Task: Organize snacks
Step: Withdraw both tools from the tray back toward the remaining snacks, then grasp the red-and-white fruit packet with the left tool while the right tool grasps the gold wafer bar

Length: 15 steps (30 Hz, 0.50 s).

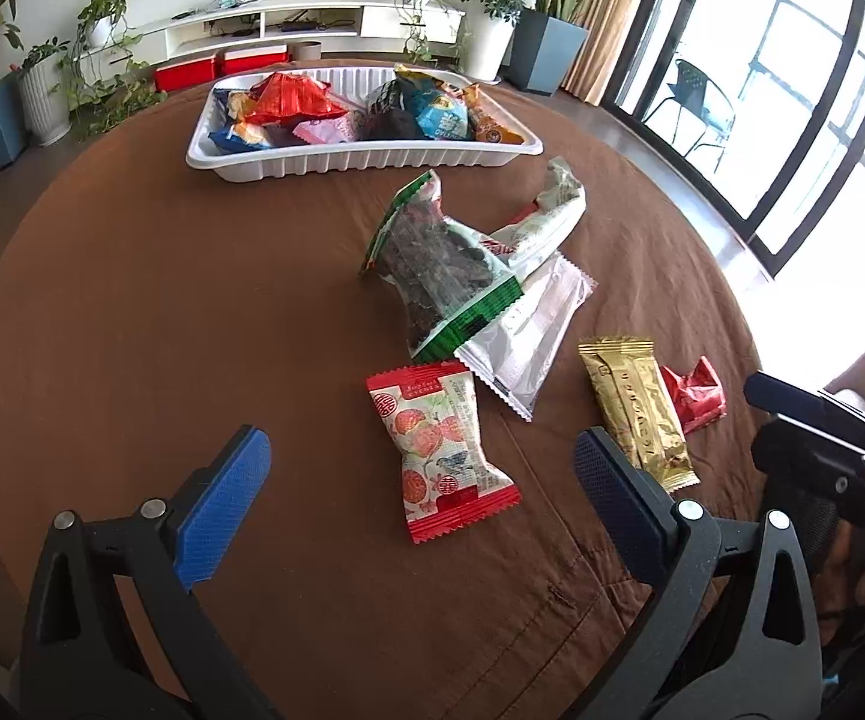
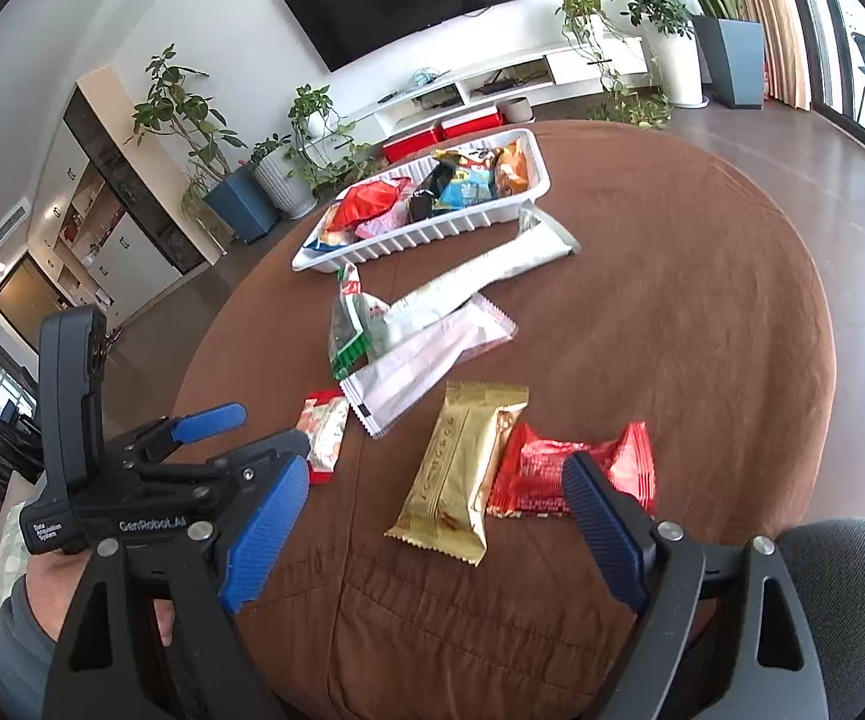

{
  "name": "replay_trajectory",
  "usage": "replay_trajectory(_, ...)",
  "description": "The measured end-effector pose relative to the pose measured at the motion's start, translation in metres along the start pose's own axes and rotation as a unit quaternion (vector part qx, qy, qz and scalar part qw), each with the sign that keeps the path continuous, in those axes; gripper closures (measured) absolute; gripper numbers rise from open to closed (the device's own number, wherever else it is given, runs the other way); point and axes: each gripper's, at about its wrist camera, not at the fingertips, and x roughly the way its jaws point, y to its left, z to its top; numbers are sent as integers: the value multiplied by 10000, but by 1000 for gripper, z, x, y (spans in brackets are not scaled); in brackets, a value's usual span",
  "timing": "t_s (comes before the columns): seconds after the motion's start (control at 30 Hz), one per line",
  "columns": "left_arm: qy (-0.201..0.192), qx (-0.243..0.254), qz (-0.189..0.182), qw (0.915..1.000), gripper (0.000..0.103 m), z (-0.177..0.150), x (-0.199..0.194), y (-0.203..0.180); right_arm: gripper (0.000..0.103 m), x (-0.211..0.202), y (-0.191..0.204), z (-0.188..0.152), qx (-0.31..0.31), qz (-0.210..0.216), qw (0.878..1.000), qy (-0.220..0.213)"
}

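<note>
A white ribbed tray at the far side of the round brown table holds several snack packets. Loose on the cloth lie a red-and-white floral packet, a green-edged bag of dark snacks, a clear white wrapper, a long white packet, a gold bar and a red packet. My left gripper is open, just short of the floral packet. My right gripper is open and empty above the gold bar and red packet.
The brown tablecloth covers the round table. Potted plants, a white TV console and red boxes stand beyond it. Large windows are to the right. A dark chair back is at my right.
</note>
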Motion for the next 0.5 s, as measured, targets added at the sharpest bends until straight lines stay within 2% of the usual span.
replay_trajectory(0.1, 92, 36, 93, 9999, 3, 0, 6, 1, 14, 0, 0, -4, 7, -60, 10000, 22)
replay_trajectory(0.27, 225, 122, 130, 9996, 15, 3, 13, 0, 20, -1, -3, -7, 24, -142, 9999, 38)
replay_trajectory(0.43, 387, 189, 190, 9989, 37, 7, 25, -3, 24, -1, 0, -7, -80, -152, 9998, 75)
replay_trajectory(0.5, 393, 273, 254, 9985, 38, 6, 26, -6, 25, -1, 2, -6, -110, -145, 9998, 66)
